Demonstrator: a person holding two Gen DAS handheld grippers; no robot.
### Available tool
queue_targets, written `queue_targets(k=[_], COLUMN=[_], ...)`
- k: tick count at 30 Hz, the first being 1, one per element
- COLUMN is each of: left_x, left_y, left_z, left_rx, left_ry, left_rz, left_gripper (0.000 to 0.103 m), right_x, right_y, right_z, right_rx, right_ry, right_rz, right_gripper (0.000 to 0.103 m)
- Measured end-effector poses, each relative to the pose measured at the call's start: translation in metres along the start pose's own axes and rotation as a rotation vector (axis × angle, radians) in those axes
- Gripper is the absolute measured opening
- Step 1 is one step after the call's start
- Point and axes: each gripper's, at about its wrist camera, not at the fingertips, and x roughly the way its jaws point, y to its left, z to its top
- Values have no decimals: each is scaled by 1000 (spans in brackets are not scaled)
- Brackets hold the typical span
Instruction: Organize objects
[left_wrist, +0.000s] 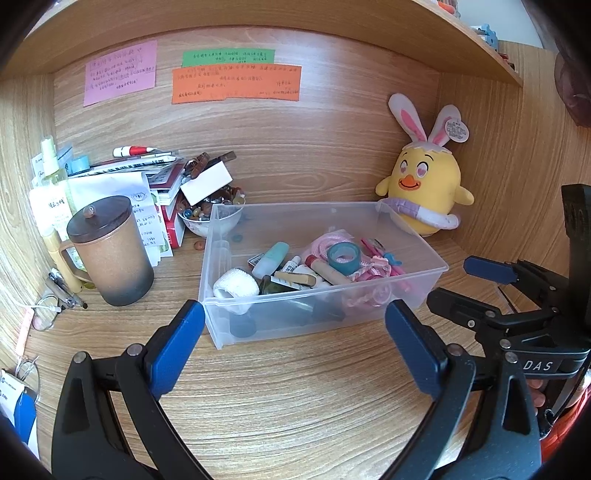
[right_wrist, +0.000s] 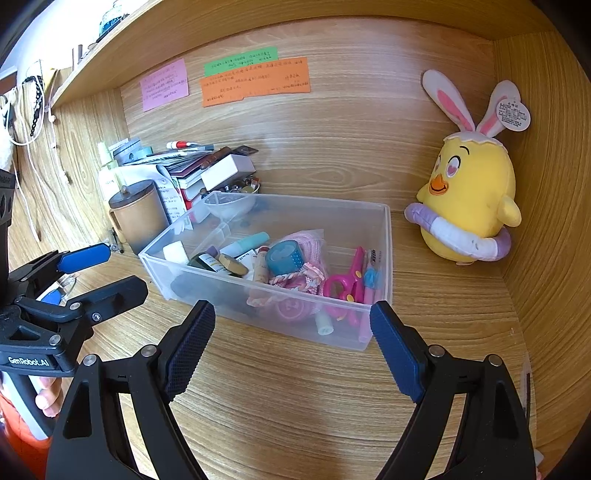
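- The handwriting on my three wall notes, the pink note (left_wrist: 121, 72), the green note (left_wrist: 228, 57) and the orange note (left_wrist: 236, 84), is too small for me to read.
- The clear bin (left_wrist: 424, 254) hides the front of the bowl of beads (left_wrist: 201, 218) behind it; through its frosted front wall the lower items are only dark and pink smears.
- The plush chick (left_wrist: 424, 181) is partly covered by the bin's far corner.
- Glasses (left_wrist: 46, 314) and scissors (left_wrist: 27, 369) at my left are squeezed by the edge.
- The shelf items (left_wrist: 487, 35) up top are cut off.
- The hand (right_wrist: 46, 397) is mostly hidden behind its handle.
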Motion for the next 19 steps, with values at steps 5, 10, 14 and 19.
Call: queue_targets(k=[5, 10, 14, 19], left_x=[1, 2, 2, 0], left_y=[0, 0, 0, -2], left_z=[0, -1, -2, -3], left_rx=[0, -1, 2, 7], left_ry=[9, 12, 5, -2], left_rz=[-4, -9, -16, -14], left_gripper=[101, 101, 101, 101], right_x=[0, 1, 1, 2], right_y=[2, 4, 5, 7], right_z=[0, 0, 0, 0], right_rx=[-2, -5, -5, -11], right_ry=[0, 0, 1, 1], right_rz=[0, 0, -1, -2], right_gripper=[84, 84, 84, 84])
